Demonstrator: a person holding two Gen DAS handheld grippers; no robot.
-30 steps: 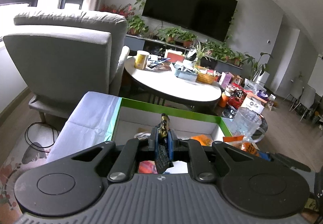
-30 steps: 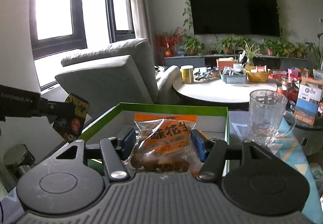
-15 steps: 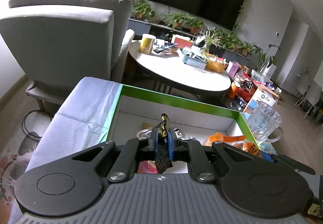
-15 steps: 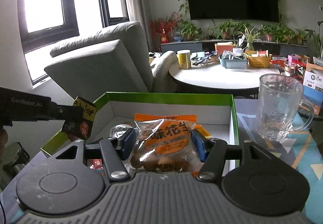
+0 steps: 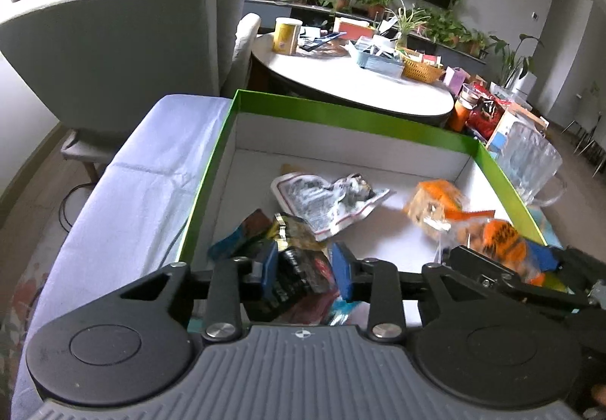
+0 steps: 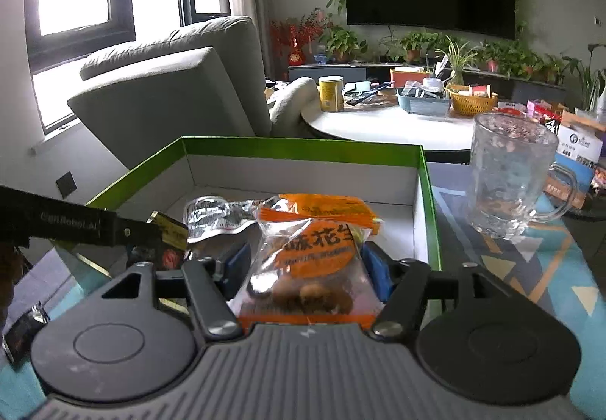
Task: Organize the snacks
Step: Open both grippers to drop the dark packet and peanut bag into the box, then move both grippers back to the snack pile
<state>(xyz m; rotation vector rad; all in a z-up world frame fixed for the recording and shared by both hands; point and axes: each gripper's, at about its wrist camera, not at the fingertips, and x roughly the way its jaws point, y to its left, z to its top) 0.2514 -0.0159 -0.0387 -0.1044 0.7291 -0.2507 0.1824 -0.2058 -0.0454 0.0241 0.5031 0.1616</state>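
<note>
A green-rimmed white box (image 5: 341,116) holds several snack packets: a silver one (image 5: 325,198) and an orange one (image 5: 435,204). My left gripper (image 5: 305,268) stands over the box's near left part, jaws apart, with a black and gold packet (image 5: 299,264) lying loose between them. My right gripper (image 6: 305,262) is shut on an orange peanut packet (image 6: 310,260) at the box's near right edge; it also shows in the left wrist view (image 5: 500,242). The left gripper's arm (image 6: 75,224) enters from the left in the right wrist view.
A glass mug (image 6: 507,177) stands right of the box on a patterned cloth (image 6: 549,268). A grey armchair (image 5: 113,29) is behind left. A round white table (image 5: 352,86) with clutter lies beyond the box. A lilac cloth (image 5: 144,170) covers the surface left of the box.
My left gripper has tipped down into the box and its jaws have opened, loosening the black packet. My right gripper has lowered toward the box with the orange packet still held.
</note>
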